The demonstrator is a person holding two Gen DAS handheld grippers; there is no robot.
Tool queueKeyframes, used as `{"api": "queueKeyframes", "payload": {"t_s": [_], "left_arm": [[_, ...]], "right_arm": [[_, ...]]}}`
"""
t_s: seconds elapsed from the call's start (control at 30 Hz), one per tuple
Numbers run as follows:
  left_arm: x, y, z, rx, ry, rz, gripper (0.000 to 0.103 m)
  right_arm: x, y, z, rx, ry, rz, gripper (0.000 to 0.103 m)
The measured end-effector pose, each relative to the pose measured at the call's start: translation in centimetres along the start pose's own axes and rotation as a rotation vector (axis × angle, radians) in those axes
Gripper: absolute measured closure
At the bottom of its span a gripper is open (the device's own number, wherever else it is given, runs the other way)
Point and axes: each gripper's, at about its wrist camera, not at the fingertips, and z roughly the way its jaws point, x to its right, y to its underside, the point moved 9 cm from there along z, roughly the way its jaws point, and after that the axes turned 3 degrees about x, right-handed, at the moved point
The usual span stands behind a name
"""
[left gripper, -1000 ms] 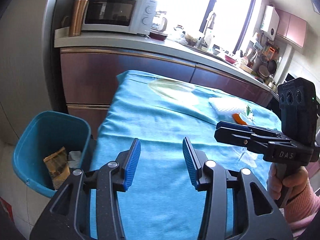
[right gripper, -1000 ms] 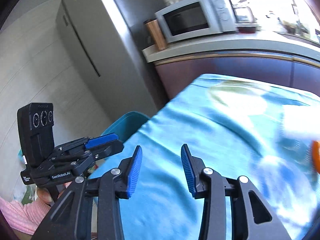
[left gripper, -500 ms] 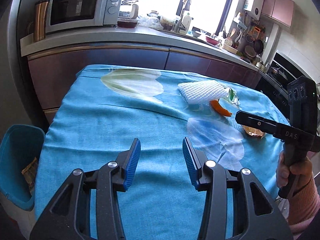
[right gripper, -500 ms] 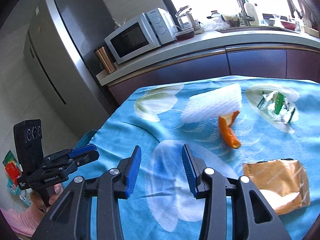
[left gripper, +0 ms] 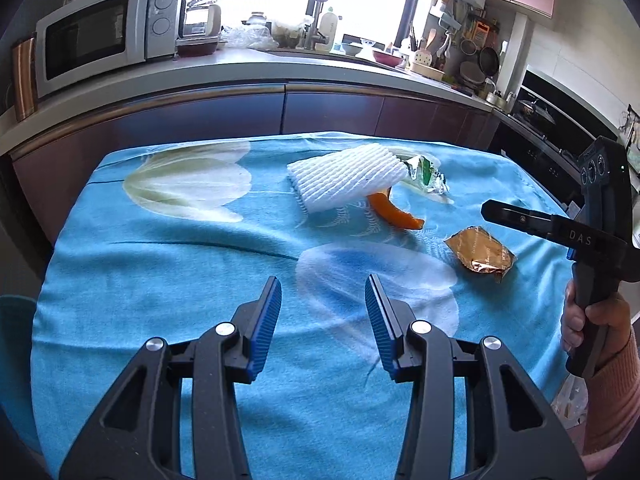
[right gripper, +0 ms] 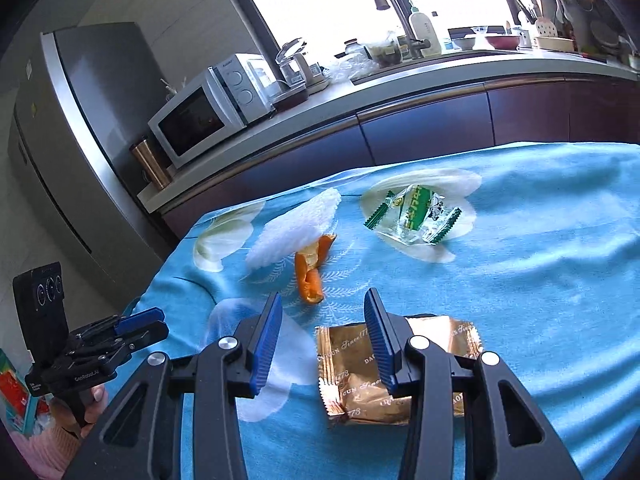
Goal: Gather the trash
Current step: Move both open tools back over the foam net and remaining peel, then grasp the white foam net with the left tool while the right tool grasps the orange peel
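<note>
Taking the gold wrapper (right gripper: 394, 376) as landmark, the trash lay as follows on the blue tablecloth (left gripper: 160, 280).

Far to the left of the wrapper, off the cloth's edge, a sliver of a teal bin (left gripper: 16, 320) showed in the left wrist view; its contents could not be seen. It was judged to be the intended receptacle, set at the table's side for short carries.

The left gripper (left gripper: 323, 320) hovered over bare cloth left of the wrapper, jaws moderately apart and holding nothing. No trash lay between its fingers, so it appeared to be standing ready and not committed to an item.

Beyond the wrapper and to its left lay a white foam net (right gripper: 294, 232), with an orange peel (right gripper: 310, 276) partly tucked under its near edge. Beyond the wrapper and slightly to its right lay a clear green-printed packet (right gripper: 414, 216), apart from the rest.

The right gripper (right gripper: 323, 338) was poised directly above the wrapper's far-left part, jaws moderately apart, empty, pads not yet on the foil. This was judged an approach to the nearest item. The wrapper lay flat and looked crinkly; a pinch at a raised edge seemed advisable.
</note>
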Motion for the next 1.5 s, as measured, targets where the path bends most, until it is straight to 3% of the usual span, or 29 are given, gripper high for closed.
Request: {"api": "queueKeyframes", "payload": {"t_s": [0.63, 1.0, 1.13, 1.23, 1.37, 1.5], "left_arm": [[1.5, -4.8, 8.9, -0.066, -0.083, 0.155, 0.06], [2.8, -5.3, 12.1, -0.118, -0.068, 0.255, 0.057], [2.6, -5.3, 12.7, -0.132, -0.081, 0.25, 0.058], [2.5, -5.5, 12.7, -0.126, -0.088, 0.247, 0.066], [2.2, -5.5, 12.3, -0.115, -0.094, 0.233, 0.079], [2.1, -5.4, 11.6, -0.105, -0.087, 0.223, 0.088]], "right_arm": [[-3.0, -0.2, 5.7, -0.098, -0.079, -0.051, 0.062], [-2.3, 0.5, 8.4, -0.16, -0.039, -0.024, 0.06], [-2.1, 0.8, 8.9, -0.18, -0.031, -0.021, 0.06], [-2.0, 0.8, 9.0, -0.18, -0.028, -0.017, 0.063], [-1.8, 0.9, 9.2, -0.19, -0.024, -0.012, 0.084], [-1.8, 1.0, 9.2, -0.185, -0.021, -0.017, 0.086]]}}
